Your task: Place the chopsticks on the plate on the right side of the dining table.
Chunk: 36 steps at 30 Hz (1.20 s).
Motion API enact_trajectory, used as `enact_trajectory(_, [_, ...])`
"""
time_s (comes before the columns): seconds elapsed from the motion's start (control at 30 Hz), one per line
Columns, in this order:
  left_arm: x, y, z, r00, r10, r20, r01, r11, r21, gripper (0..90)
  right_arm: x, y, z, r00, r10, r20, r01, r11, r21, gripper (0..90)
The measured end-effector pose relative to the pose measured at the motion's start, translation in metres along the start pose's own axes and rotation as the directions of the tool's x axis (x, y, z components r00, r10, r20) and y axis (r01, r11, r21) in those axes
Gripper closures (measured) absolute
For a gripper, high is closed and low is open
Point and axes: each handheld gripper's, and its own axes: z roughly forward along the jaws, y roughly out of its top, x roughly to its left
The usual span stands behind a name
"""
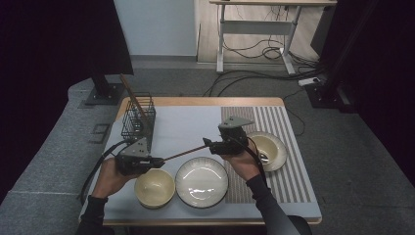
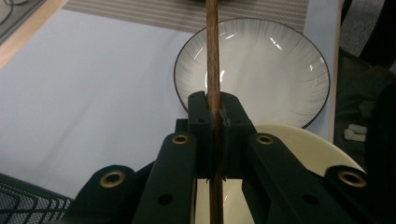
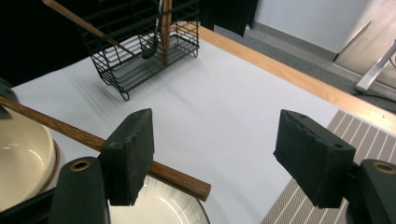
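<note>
While left jaws clamp chopstick [image 2: 213, 60], right gape.

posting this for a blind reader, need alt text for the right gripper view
The right tongs stand open above a white table mat, a wooden stick lying just behind the left pad and not gripped. Below are a cream bowl and a white plate; a black wire basket stands farther back.

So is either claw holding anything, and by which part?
The left claw clamps a wooden stick near one end. The right claw is open around the other end, not gripping.
</note>
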Motion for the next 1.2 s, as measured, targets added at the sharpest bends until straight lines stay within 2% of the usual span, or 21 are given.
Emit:
enact_trajectory(0.2, [-0.001, 0.0, -0.003, 0.9999, 0.013, 0.006, -0.013, 0.9998, -0.018, 85.3, -0.005, -0.01, 0.004, 0.9999, 0.011, 0.008, -0.011, 1.0, 0.018, 28.2])
enact_trajectory(0.37, [-0.002, -0.001, -0.004, 0.9996, 0.022, 0.016, -0.021, 0.9997, -0.014, 85.3, -0.007, -0.017, 0.009, 0.9999, 0.01, 0.003, -0.01, 0.999, 0.047, 28.4])
enact_trajectory(0.5, [-0.003, -0.002, -0.003, 0.9993, 0.026, 0.029, -0.026, 0.9996, -0.006, 85.5, -0.009, -0.018, 0.008, 0.9999, 0.011, -0.006, -0.011, 0.999, 0.048, 28.3])
enact_trajectory(0.63, [-0.003, -0.006, -0.003, 0.9983, 0.02, 0.054, -0.019, 0.9998, -0.01, 85.6, -0.009, -0.014, -0.002, 0.9996, -0.027, -0.007, 0.027, 0.998, 0.057, 28.2])
enact_trajectory(0.77, [-0.001, -0.012, -0.004, 0.9974, 0.011, 0.071, -0.011, 0.9999, -0.004, 85.5, -0.006, -0.011, -0.009, 0.9966, -0.046, -0.069, 0.05, 0.997, 0.058, 28.3])
enact_trajectory(0.83, [-0.001, -0.014, -0.004, 0.9968, 0.009, 0.08, -0.009, 0.9999, -0.004, 85.5, -0.002, -0.011, -0.011, 0.9925, -0.072, -0.099, 0.078, 0.995, 0.066, 28.6])
enact_trajectory(0.97, [-0.001, -0.015, -0.004, 0.9955, 0.013, 0.094, -0.013, 0.9999, -0.001, 85.5, 0.008, -0.014, -0.01, 0.9775, -0.125, -0.17, 0.14, 0.987, 0.08, 31.0])
enact_trajectory(1.2, [-0.002, -0.013, -0.004, 0.9934, 0.018, 0.113, -0.018, 0.9998, 0.002, 85.5, 0.026, -0.014, -0.001, 0.9424, -0.186, -0.278, 0.222, 0.97, 0.102, 35.1])
